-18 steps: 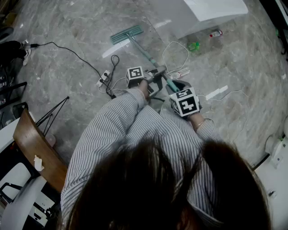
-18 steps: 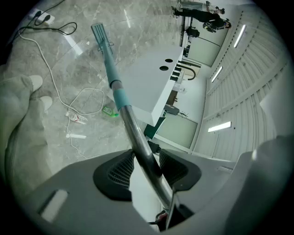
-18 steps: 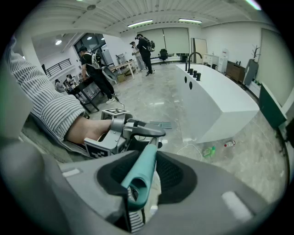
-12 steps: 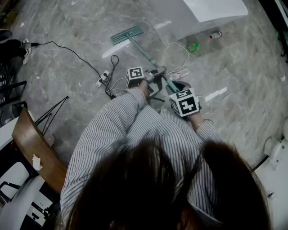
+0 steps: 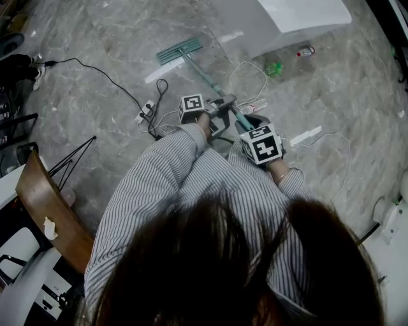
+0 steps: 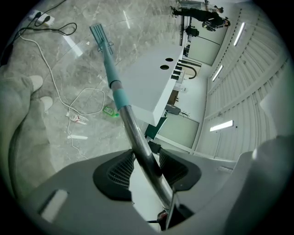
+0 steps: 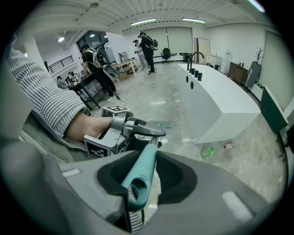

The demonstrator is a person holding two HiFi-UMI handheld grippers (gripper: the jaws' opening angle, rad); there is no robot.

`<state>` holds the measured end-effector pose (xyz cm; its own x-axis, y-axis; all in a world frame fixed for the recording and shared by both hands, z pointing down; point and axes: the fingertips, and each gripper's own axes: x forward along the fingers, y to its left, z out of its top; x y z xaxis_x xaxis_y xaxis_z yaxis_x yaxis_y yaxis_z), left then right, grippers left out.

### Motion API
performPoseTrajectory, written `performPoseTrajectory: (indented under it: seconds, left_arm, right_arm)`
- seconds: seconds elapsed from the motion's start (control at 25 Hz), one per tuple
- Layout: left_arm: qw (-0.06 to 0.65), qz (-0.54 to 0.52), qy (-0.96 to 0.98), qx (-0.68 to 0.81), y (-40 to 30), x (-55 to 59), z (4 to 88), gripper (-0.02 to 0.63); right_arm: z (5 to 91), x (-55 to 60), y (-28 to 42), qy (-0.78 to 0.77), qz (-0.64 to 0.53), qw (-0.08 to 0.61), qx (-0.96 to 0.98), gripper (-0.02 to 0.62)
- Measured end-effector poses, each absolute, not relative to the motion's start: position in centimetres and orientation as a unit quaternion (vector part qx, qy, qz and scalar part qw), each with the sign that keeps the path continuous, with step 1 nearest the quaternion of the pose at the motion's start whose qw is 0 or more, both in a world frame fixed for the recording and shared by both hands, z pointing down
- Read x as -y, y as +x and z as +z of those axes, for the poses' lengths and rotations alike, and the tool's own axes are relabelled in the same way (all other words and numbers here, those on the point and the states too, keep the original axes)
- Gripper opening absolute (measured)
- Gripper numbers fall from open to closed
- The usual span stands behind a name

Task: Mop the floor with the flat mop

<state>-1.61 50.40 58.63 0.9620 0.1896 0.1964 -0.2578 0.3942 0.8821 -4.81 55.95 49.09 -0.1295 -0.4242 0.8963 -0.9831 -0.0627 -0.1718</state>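
The flat mop has a teal head (image 5: 180, 49) lying on the grey marble floor and a long pole (image 5: 205, 77) slanting back toward me. My left gripper (image 5: 223, 106) is shut on the metal part of the pole (image 6: 138, 142), which passes between its two dark pads. My right gripper (image 5: 250, 122) is shut on the teal handle end (image 7: 140, 176), just behind the left gripper (image 7: 138, 128). In the left gripper view the mop head (image 6: 98, 33) rests far down the pole on the floor.
A white counter block (image 5: 299, 19) stands beyond the mop head. Cables and a power strip (image 5: 145, 112) lie to the left, a white cord loop (image 5: 248, 79), a green bottle (image 5: 274, 66) and another bottle (image 5: 306, 49) to the right. A wooden chair (image 5: 48, 213) is at my left.
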Motion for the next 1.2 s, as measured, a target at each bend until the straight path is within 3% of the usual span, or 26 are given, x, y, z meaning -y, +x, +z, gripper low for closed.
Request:
performPoseTrajectory:
  seconds: [0.44,0.88,1.2]
  left_arm:
    - [0.822,0.134,0.552,0.032,0.9,-49.8,58.2,0.179]
    - [0.825,0.132,0.55,0.018,3.5,-42.2,58.9,0.19]
    - [0.827,0.151,0.542,-0.009,7.0,-29.0,60.4,0.187]
  right_arm:
    - [48.7,-55.3,-2.0,0.575,0.439,0.302,0.621,0.118]
    - [49.6,-47.7,0.7,0.564,0.445,0.306,0.625,0.121]
    - [51.4,-34.4,4.6,0.589,0.506,0.229,0.587,0.115]
